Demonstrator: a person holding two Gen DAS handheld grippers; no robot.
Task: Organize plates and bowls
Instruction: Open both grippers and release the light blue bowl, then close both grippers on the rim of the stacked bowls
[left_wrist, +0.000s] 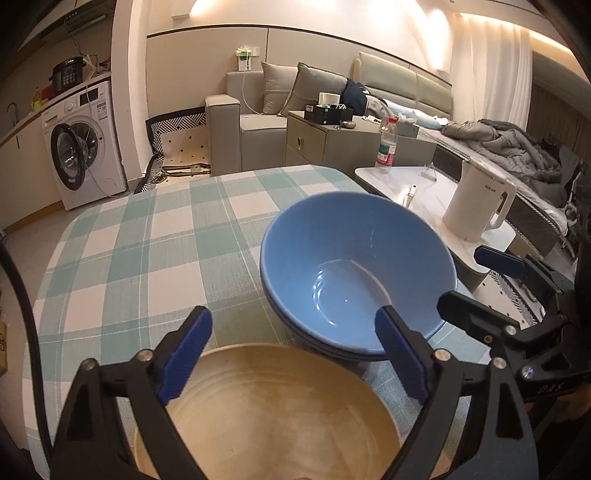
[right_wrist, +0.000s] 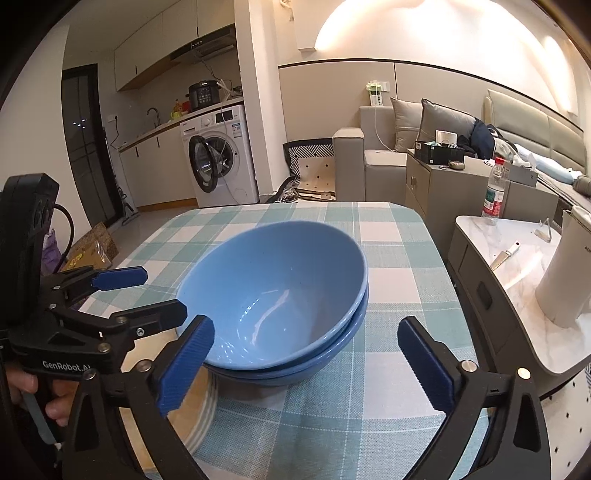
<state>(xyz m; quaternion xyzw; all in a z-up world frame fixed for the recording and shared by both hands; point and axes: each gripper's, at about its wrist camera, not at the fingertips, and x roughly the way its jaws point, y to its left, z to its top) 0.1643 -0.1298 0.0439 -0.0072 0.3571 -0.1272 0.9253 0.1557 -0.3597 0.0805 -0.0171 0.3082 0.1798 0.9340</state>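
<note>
On the checked tabletop (right_wrist: 388, 236), both grippers (left_wrist: 291, 354) (right_wrist: 306, 362) gape empty; the tilted upper blue bowl (right_wrist: 280, 288) could slide off its mate.

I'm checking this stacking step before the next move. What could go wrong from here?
1. The upper blue bowl sits tilted in the lower bowl; a nudge might slide it off.
2. The left claw hangs open over the beige plate, beside the bowls, and could bump either.
</note>
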